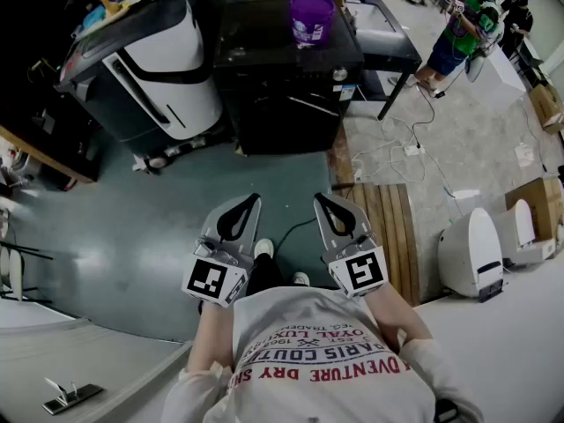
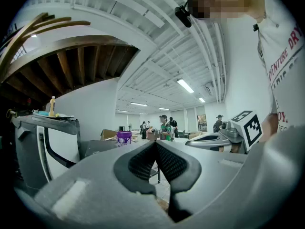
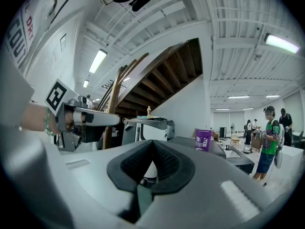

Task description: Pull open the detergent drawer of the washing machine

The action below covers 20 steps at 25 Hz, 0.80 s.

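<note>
A white and dark grey machine [image 1: 154, 69] stands at the far left of the room, a few steps ahead of me; its detergent drawer cannot be made out. It shows at the left of the left gripper view [image 2: 47, 144] and mid-frame in the right gripper view [image 3: 147, 127]. Both grippers are held level in front of my chest, side by side and far from the machine. My left gripper [image 1: 256, 199] [image 2: 155, 143] is shut with nothing between its pads. My right gripper [image 1: 319, 199] [image 3: 152, 142] is also shut and empty.
A black cabinet [image 1: 282, 69] with a purple tub [image 1: 312, 18] on top stands straight ahead. A black table [image 1: 388, 38], floor cables [image 1: 397, 148] and a wooden pallet [image 1: 388, 227] lie to the right. People [image 1: 454, 33] stand at the far right. White bins [image 1: 471, 254] sit near right.
</note>
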Each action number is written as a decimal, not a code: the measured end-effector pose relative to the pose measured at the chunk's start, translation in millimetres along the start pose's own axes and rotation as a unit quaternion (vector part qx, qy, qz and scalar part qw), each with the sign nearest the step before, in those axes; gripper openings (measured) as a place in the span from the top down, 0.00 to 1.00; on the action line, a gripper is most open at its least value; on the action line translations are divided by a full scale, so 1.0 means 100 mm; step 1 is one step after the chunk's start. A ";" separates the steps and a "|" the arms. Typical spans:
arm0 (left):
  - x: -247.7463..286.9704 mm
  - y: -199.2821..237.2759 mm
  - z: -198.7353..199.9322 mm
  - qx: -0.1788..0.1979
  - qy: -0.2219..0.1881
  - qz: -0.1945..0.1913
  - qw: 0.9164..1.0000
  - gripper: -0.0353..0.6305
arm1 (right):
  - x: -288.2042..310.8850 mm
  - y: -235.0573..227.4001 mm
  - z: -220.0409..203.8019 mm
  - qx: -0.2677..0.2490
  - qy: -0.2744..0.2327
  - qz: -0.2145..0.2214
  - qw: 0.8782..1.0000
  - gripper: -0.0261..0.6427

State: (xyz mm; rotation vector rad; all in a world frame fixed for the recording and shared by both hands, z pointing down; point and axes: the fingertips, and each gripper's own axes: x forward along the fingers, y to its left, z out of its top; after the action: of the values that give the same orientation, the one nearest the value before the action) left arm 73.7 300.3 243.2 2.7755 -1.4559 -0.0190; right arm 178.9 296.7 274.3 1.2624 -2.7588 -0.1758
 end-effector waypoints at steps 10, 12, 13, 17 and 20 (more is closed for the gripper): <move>0.07 -0.04 -0.08 -0.010 0.005 -0.007 1.000 0.94 | -0.02 -0.10 0.00 0.017 0.005 -0.008 1.000 0.96; 0.12 -0.06 -0.09 -0.010 0.006 -0.010 1.000 0.94 | -0.03 -0.13 -0.02 0.017 0.005 -0.009 1.000 0.96; 0.14 -0.07 -0.10 -0.010 0.007 -0.011 1.000 0.94 | -0.04 -0.16 -0.05 0.015 0.007 -0.010 1.000 0.96; 0.23 -0.07 -0.10 -0.016 0.000 -0.007 1.000 0.94 | -0.06 -0.30 -0.12 0.026 0.006 -0.024 0.999 0.96; 0.29 0.00 -0.10 -0.038 -0.011 0.006 0.999 0.60 | -0.06 -0.40 -0.14 0.031 0.004 -0.029 0.999 0.96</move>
State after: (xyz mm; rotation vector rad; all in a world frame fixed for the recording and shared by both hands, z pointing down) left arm 90.8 276.4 252.9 2.7152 -1.4451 -0.1013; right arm 214.5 274.5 282.3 1.3564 -2.7417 -0.0913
